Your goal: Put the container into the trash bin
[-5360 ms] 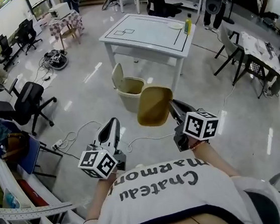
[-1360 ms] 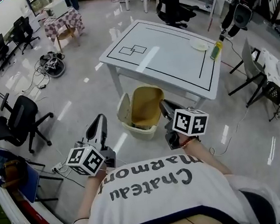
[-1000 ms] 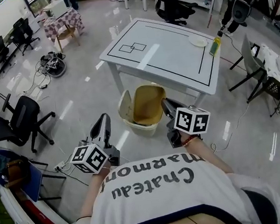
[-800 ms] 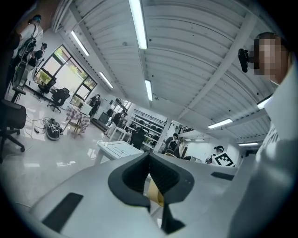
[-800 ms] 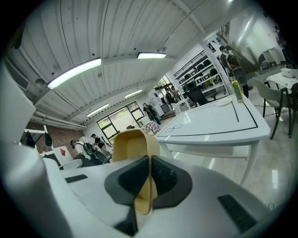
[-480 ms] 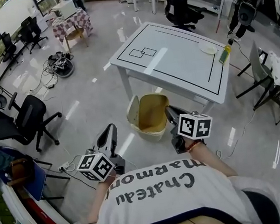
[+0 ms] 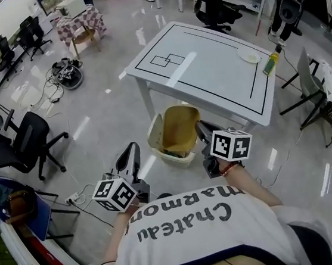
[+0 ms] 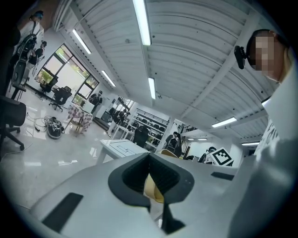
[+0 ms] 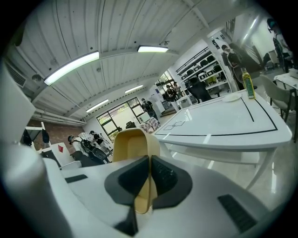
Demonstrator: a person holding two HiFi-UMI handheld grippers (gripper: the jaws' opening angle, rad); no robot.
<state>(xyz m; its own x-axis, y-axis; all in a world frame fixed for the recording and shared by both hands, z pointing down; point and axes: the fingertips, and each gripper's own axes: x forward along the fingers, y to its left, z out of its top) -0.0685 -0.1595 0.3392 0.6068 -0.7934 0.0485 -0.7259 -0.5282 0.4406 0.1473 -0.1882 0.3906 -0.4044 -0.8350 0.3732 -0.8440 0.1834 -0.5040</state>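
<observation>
A tan container (image 7: pixel 181 128) hangs over the beige trash bin (image 7: pixel 170 158), which stands on the floor by the white table's near corner. The bin's lid (image 7: pixel 155 131) is tipped up at its left side. My right gripper (image 7: pixel 201 130) is shut on the container's right rim; in the right gripper view the tan wall (image 9: pixel 132 145) rises from between the closed jaws of the right gripper (image 9: pixel 149 175). My left gripper (image 7: pixel 133 150) hovers left of the bin and holds nothing. In the left gripper view the jaws of the left gripper (image 8: pixel 149 170) meet.
The white table (image 7: pixel 205 64) with black outlines stands just behind the bin, carrying a plate (image 7: pixel 248 59) and a green bottle (image 7: pixel 273 62) at its far right. Black office chairs (image 7: pixel 29 139) and floor cables (image 7: pixel 66 75) lie to the left. A grey chair (image 7: pixel 307 84) stands at the right.
Since the earliest frame the person has walked up to the bin, and the container now hangs right over it. Over the last half second almost nothing moved.
</observation>
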